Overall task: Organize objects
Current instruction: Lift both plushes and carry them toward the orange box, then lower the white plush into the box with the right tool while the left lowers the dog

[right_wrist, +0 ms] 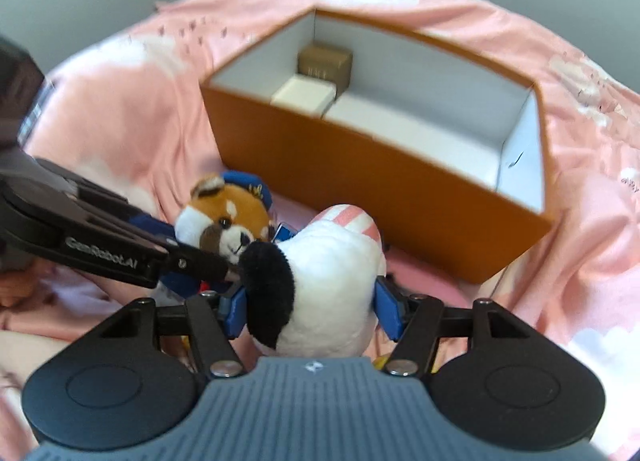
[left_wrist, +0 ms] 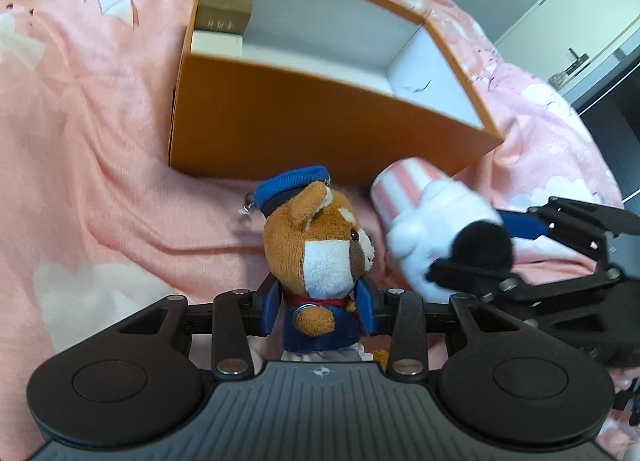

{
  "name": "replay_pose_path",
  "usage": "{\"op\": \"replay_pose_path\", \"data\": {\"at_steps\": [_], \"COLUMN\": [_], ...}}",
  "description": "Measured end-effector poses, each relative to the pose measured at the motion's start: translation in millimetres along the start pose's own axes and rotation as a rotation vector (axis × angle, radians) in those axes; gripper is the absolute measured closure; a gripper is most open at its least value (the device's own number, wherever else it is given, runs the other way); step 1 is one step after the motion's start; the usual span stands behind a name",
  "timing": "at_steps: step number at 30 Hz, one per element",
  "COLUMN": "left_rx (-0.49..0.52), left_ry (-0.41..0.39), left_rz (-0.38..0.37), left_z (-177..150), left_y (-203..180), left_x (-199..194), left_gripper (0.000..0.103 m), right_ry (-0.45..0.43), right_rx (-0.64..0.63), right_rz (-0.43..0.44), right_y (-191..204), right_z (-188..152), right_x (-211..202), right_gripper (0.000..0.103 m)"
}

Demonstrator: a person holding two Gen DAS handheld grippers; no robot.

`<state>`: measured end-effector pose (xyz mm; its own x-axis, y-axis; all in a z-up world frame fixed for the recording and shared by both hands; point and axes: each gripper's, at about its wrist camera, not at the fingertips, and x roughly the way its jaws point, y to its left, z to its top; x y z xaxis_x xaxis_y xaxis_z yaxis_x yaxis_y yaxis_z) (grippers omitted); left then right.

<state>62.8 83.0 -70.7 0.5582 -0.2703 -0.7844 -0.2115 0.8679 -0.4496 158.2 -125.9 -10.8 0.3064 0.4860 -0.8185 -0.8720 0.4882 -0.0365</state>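
Left gripper [left_wrist: 320, 313] held the red-panda plush [left_wrist: 316, 245] and right gripper [right_wrist: 310, 311] the white plush [right_wrist: 320, 281], jaws clamped, just before the orange box [right_wrist: 360, 165] on the bed [left_wrist: 100, 181]; both needed lifting clear of its near wall.

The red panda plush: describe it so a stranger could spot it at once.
Start at the orange box on the pink blanket. Two plush toys sit before its near wall. The red panda plush, clamped in the left gripper, wears a blue cap; the white plush has none.
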Motion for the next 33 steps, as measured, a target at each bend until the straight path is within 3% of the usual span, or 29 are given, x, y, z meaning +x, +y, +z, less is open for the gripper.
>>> {"op": "replay_pose_path", "data": {"at_steps": [7, 16, 24, 33], "left_rx": [0.006, 0.113, 0.117, 0.078], "left_ry": [-0.082, -0.187, -0.146, -0.006], "left_rz": [-0.092, -0.08, -0.038, 0.04], "left_z": [23.3, 98.7, 167.8, 203.4], "left_y": [-11.2, -43.8, -35.7, -2.5], "left_x": [-40.9, -62.8, -25.4, 51.4], "left_gripper": [0.06, 0.06, 0.06, 0.06], "right_ry": [-0.113, -0.283, -0.33, -0.192], "right_rx": [0.068, 0.191, 0.269, 0.326], "right_rz": [0.077, 0.165, 0.2, 0.2], "right_y": [-26.5, -75.6, -117.2, -146.5], "right_z": [22.4, 69.6, 110.0, 133.7], "right_x": [-44.3, -65.4, -27.4, 71.0], "right_gripper": [0.039, 0.039, 0.039, 0.039]}}
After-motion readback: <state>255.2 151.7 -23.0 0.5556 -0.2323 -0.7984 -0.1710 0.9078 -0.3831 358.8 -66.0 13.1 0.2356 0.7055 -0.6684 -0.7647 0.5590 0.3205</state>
